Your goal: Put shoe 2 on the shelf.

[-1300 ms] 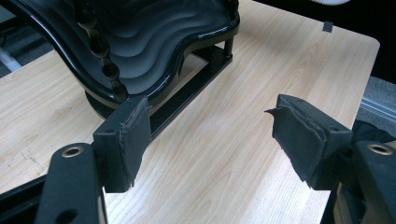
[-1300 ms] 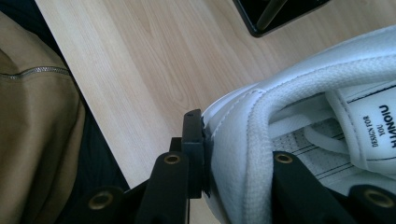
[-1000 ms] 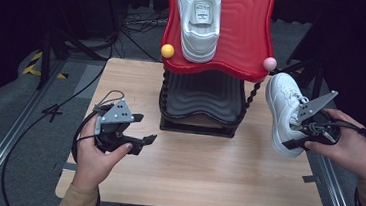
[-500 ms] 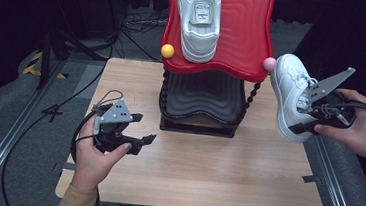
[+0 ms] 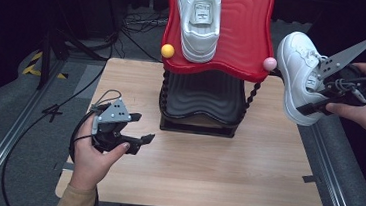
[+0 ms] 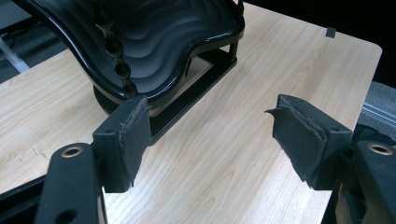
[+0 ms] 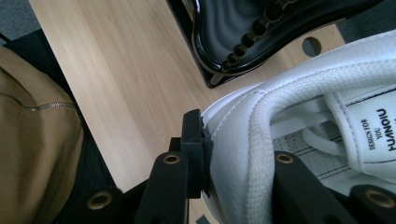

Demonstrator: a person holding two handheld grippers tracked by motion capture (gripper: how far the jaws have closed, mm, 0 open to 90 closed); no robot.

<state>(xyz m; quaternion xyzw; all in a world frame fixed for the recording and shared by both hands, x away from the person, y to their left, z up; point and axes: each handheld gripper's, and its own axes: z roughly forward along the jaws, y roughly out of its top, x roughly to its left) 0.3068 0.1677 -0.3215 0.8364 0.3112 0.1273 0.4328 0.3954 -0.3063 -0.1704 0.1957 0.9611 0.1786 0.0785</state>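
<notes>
The table (image 5: 264,180) was a pale wood-grain top with rounded corners, a small dark tape mark near its right edge. It stood on grey carpet, with metal rails running along both sides and black cables trailing off into a dark room behind; yellow-and-black tape showed at the far left.

At the table's far middle stood a two-tier rack (image 5: 206,100): a black wavy tray below, a red wavy tray (image 5: 242,33) above on beaded black posts, a yellow ball (image 5: 167,51) and a pink ball (image 5: 269,64) at its front corners. One white shoe (image 5: 199,19) lay on the red tray.

The right gripper (image 5: 322,92) was clamped on the collar of a second white shoe (image 5: 298,78), one jaw outside the heel wall and the other inside, as the right gripper view made plain. That shoe hung in the air off the table's right edge, just beside the pink ball, toe tilted up toward the red tray.

The left gripper (image 5: 136,129) rested low over the table's near left, jaws apart, nothing between them, aimed at the rack's base.
</notes>
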